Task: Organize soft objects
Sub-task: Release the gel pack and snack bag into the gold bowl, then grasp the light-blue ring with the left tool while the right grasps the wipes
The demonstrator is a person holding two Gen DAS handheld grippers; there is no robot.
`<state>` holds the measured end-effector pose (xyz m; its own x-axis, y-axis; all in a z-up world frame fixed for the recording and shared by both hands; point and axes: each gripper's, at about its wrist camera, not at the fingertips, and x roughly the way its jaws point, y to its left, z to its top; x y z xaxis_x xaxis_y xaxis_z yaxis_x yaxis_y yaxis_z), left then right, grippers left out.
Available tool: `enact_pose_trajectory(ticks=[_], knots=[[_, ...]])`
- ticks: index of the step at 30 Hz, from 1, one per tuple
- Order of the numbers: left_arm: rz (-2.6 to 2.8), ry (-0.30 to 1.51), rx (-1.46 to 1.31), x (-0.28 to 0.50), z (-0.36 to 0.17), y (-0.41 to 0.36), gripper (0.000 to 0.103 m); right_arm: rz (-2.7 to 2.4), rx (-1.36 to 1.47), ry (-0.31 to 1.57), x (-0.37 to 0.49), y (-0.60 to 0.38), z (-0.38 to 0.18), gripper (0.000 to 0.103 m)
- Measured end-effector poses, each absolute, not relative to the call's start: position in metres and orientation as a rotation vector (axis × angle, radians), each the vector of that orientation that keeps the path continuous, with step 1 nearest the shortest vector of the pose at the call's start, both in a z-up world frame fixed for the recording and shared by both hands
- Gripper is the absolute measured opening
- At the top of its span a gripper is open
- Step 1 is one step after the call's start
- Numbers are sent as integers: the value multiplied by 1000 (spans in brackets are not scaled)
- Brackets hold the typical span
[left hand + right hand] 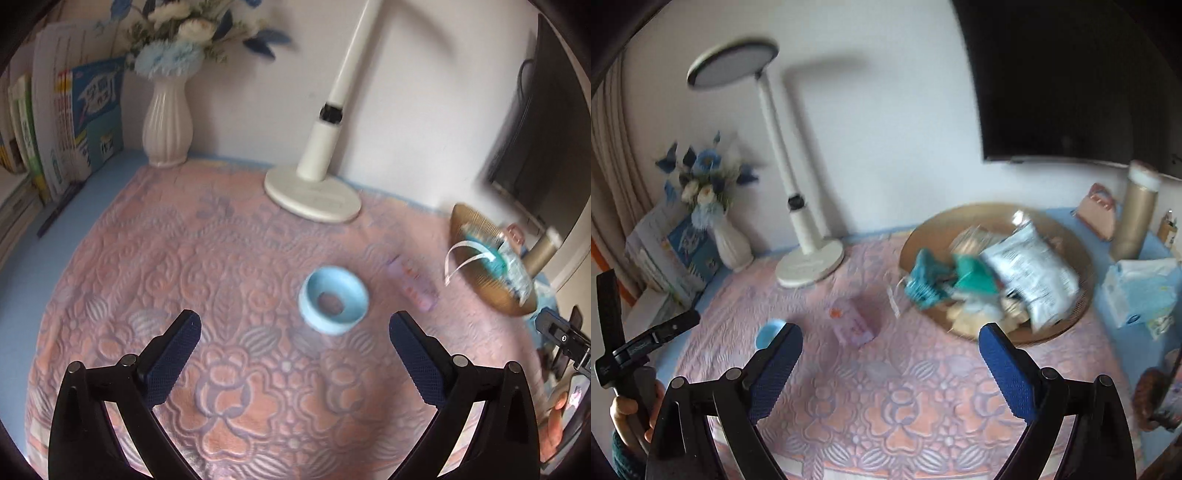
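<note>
A light blue soft ring (333, 300) lies on the pink patterned cloth (184, 258), just ahead of my open, empty left gripper (295, 325). It also shows in the right wrist view (768, 333), partly behind the left finger there. A small pink packet (415, 284) lies to its right, also seen in the right wrist view (851, 325). A gold bowl (1086, 266) holds teal cloth and soft packets (1030, 273). My right gripper (890, 338) is open and empty, near the bowl's front.
A white desk lamp (314, 192) and a white vase of blue flowers (168, 122) stand at the back, with books (66, 122) at left. A gold cylinder (1136, 210), a tissue box (1141, 288) and a dark screen (1071, 74) are at right.
</note>
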<state>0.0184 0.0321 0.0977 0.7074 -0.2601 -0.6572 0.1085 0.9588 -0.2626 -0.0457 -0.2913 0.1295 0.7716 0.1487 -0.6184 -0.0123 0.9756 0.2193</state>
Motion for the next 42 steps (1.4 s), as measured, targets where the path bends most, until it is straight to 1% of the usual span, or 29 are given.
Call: enact_pose_trajectory(ticks=[2, 5, 7, 9, 15, 19, 22, 38, 40, 42], knots=[[-195, 816, -180, 20, 60, 37, 102, 117, 131, 755, -31, -262, 97, 96], [-183, 861, -138, 24, 28, 38, 101, 110, 13, 812, -17, -235, 56, 96], [-193, 898, -165, 26, 22, 41, 102, 100, -19, 843, -10, -229, 34, 96], [-191, 855, -183, 23, 25, 44, 102, 94, -7, 881, -3, -231, 19, 96], [-153, 867, -141, 22, 22, 36, 102, 56, 8, 958, 12, -236, 5, 96], [-137, 882, -122, 23, 19, 34, 102, 48, -6, 953, 11, -233, 4, 98], [-130, 888, -126, 25, 18, 35, 102, 31, -7, 961, 10, -232, 4, 103], [-112, 911, -123, 24, 16, 36, 102, 38, 1, 975, 13, -232, 2, 103], [-114, 943, -113, 22, 19, 35, 102, 53, 7, 994, 14, -233, 2, 103], [-123, 1033, -128, 22, 23, 34, 102, 77, -16, 1044, 16, -231, 3, 103]])
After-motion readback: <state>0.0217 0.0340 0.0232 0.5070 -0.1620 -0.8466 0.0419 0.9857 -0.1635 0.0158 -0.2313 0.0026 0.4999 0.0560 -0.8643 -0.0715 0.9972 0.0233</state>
